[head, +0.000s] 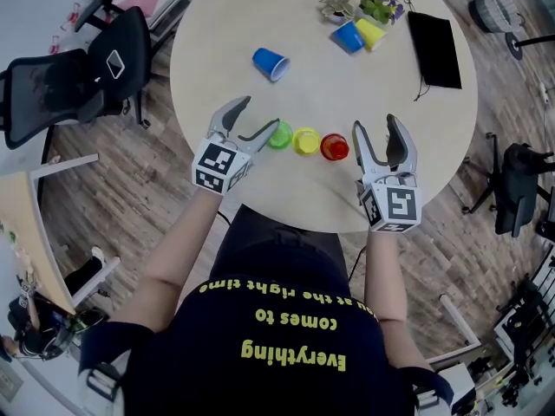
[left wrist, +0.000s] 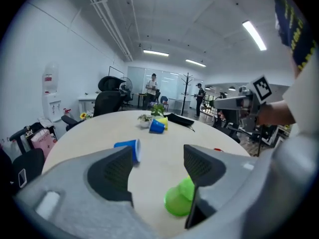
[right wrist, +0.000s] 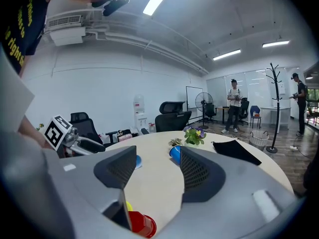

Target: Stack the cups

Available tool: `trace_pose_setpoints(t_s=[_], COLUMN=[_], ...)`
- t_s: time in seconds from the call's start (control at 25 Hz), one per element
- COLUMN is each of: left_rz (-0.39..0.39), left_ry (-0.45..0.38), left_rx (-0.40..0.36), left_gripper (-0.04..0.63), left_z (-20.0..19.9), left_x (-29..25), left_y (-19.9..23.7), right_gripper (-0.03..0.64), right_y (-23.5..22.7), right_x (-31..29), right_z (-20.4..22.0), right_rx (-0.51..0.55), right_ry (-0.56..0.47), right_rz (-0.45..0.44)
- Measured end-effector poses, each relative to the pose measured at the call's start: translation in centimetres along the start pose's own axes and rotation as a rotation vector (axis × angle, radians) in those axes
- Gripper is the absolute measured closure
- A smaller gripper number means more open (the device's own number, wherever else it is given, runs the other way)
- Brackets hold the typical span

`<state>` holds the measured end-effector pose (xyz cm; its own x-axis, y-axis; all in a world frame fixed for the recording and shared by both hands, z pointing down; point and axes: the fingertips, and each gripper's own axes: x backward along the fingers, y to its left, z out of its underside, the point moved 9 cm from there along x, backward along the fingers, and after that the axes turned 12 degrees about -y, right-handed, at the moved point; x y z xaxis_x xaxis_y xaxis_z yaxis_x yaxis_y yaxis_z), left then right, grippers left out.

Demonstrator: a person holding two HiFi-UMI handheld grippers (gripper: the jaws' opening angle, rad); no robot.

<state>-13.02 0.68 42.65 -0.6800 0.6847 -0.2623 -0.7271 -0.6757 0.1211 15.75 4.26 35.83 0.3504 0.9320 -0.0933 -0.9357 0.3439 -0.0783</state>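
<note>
The green cup [head: 280, 134], yellow cup [head: 305, 140] and red cup [head: 334, 146] sit in a tight row just below the frame's centre, near the desk's close edge. The green and red ones lie on their sides, and none is nested yet. The row lies between the two tools, which looks deliberate: each cup is within easy reach for stacking. The left gripper [head: 257, 115] hovers at the row's left end with its fingers spread wide and released; the green cup lies just beside one fingertip, not pinched. The right gripper [head: 375, 126] hangs right of the red cup, its fingers likewise apart and empty. A blue cup [head: 270, 63] lies tipped higher up. A blue-and-yellow pair [head: 349, 36] rests by the plants [head: 360, 5] near the top, with a black pouch [head: 434, 48] to their right. The desk [head: 225, 24] is round and pale, on a wood floor [head: 130, 198], with office chairs [head: 87, 81] at upper left. People stand far back in the gripper views.
</note>
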Motion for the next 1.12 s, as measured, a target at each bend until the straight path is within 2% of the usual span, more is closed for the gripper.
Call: trace_pose_setpoints(t_s=[0.2,0.48,0.68,0.88,1.04,1.12], left_rz=[-0.077,-0.091,-0.009,0.112,0.228,0.264], left_ry=[0.004,0.091,0.181,0.22,0.264,0.27], left_rx=[-0.061,-0.065,-0.12,-0.174,-0.284,-0.311], left_gripper=[0.268,0.268,0.268,0.268,0.268,0.268], left_z=[-0.8,1.3,2.8,3.0,3.0,2.8], left_x=[-2.9,-6.8,-10.1,-12.8,-14.6,-15.5], left_y=[5.1,9.7,11.9,13.3,13.6,13.8], right_gripper=[0.333,0.333,0.333,0.333,0.333,0.333], right_y=[0.0,-0.3,-0.4,-0.5,-0.5,-0.5], right_x=[-0.7,-1.2,-1.8,-2.4,-2.7,-2.9], right_z=[0.1,0.5,1.0,1.4,1.7,1.9], right_rx=[-0.001,0.0,-0.005,-0.013,-0.022,-0.025], right_ry=[0.008,0.028,0.046,0.058,0.07,0.077], right_rz=[0.004,0.025,0.04,0.054,0.064,0.068])
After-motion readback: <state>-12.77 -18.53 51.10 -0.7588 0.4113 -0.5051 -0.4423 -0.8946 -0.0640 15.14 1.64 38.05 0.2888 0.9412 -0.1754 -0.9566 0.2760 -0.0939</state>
